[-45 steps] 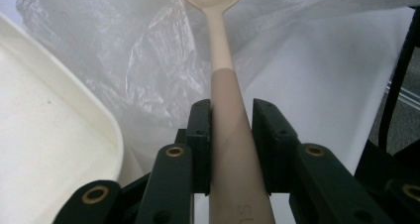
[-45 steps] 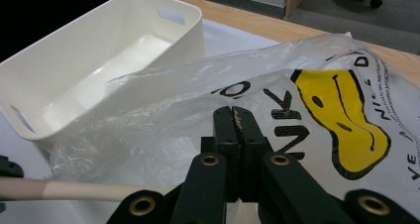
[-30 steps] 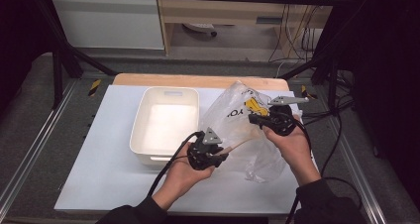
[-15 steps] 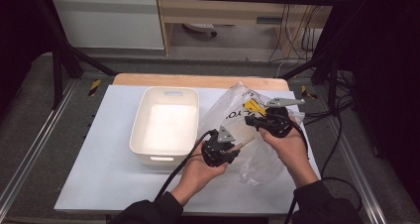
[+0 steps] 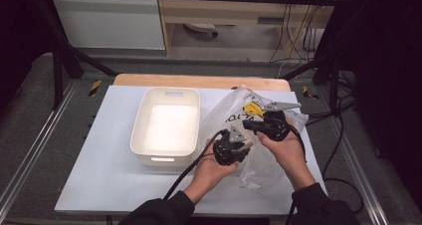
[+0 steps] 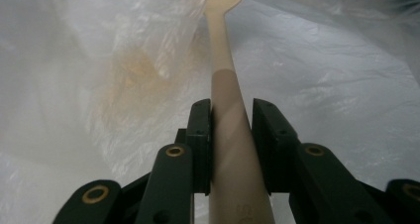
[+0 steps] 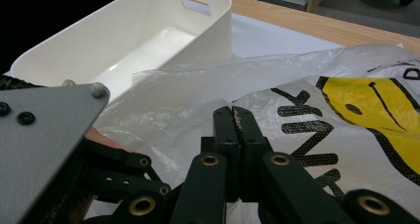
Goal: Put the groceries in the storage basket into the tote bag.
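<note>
Now draw the wooden spatula (image 6: 225, 85) straight out of the plastic bag (image 5: 234, 120), left gripper (image 5: 234, 146) clamped on its handle, right gripper (image 7: 233, 117) pinched together on the bag's edge beside the white bin (image 5: 166, 125). Since earlier: left hand moved rightward, into the bag.

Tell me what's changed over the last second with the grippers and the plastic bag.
The left gripper slid rightward, away from the white bin, into the plastic bag, and now has a wooden utensil handle between its jaws. The right gripper stayed put, pinching the bag's edge. Bin and bag haven't moved.
</note>
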`<state>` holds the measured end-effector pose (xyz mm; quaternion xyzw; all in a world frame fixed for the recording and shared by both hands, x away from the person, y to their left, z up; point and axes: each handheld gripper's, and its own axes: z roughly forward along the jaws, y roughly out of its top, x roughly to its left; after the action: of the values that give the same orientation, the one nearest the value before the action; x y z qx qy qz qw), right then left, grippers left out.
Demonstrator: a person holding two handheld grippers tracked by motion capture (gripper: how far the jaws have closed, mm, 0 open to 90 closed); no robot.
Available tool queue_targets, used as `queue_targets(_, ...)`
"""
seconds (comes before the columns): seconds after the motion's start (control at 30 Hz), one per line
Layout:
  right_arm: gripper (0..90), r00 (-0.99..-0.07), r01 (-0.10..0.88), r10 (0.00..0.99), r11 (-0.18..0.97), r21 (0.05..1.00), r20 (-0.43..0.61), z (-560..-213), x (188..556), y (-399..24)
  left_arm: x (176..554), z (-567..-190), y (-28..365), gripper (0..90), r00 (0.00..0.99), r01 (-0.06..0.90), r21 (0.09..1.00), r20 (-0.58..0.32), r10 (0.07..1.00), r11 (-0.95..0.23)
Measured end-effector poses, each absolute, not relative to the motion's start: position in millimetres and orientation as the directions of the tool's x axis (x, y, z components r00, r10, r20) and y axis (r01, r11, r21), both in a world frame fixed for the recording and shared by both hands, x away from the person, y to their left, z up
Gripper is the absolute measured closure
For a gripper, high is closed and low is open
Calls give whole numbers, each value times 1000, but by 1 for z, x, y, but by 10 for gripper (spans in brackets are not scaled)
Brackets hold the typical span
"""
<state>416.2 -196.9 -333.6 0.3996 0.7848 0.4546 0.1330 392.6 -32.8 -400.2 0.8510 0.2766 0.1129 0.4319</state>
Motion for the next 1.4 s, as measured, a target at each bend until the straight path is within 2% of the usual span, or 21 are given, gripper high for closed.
queue_targets(0.63,900,-637,494,755,241,836,158,-326,419,-205,393,-419,-46,707,829,329,813,-6,560,-479)
queue_targets(1.4,900,-629,480,762,223,848,155,-307,419,-214,401,-436,-51,708,819,328,802,23,574,-500)
